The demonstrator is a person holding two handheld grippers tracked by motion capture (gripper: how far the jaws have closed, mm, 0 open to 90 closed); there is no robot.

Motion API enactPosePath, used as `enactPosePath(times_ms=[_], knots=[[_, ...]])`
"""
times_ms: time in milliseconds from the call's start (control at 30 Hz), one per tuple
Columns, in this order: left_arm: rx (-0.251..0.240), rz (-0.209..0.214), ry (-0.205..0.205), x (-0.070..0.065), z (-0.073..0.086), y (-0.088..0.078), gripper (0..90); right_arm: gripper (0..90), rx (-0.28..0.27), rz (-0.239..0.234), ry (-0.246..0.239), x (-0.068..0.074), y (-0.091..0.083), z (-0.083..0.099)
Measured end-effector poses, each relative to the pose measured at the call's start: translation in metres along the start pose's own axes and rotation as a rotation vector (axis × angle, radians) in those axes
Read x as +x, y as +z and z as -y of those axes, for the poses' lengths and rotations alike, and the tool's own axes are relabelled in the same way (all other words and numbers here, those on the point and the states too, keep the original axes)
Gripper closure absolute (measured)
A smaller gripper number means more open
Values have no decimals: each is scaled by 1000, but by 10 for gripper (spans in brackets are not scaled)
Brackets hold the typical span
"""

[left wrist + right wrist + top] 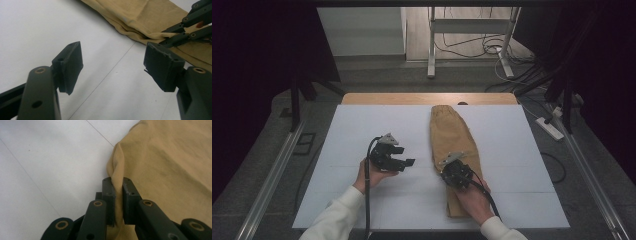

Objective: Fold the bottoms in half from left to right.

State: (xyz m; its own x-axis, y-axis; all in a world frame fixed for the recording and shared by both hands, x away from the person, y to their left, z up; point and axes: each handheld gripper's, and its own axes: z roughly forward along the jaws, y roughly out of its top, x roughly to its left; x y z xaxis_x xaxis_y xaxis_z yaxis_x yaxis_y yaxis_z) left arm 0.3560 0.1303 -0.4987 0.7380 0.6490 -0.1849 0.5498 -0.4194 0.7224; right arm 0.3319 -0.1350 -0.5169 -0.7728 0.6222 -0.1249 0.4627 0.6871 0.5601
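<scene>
Tan trousers (pixel 452 145), folded lengthwise into one long narrow strip, lie flat on the white tabletop (pixel 362 130), right of its centre. The elasticated waistband sits at the far end; the legs run toward the near edge. Midway along the left edge, a fold of fabric (pixel 117 173) is pinched upward into a ridge. Cloth appears plain and lightly creased.
</scene>
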Motion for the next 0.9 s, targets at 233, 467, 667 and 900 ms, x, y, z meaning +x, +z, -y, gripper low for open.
enactPosePath(times_ms=[233,467,667,900], knots=[[3,0,0,1,0,0,307,832,-29,-12,-28,2,-2,-1],[2,1,0,1,0,1,306,832,-101,-96,-15,6,-4,-4],[0,0,1,2,0,0,306,832,-103,-134,-32,12,-3,-7],[1,0,1,2,0,0,305,832,-114,-198,-54,25,-3,-11]])
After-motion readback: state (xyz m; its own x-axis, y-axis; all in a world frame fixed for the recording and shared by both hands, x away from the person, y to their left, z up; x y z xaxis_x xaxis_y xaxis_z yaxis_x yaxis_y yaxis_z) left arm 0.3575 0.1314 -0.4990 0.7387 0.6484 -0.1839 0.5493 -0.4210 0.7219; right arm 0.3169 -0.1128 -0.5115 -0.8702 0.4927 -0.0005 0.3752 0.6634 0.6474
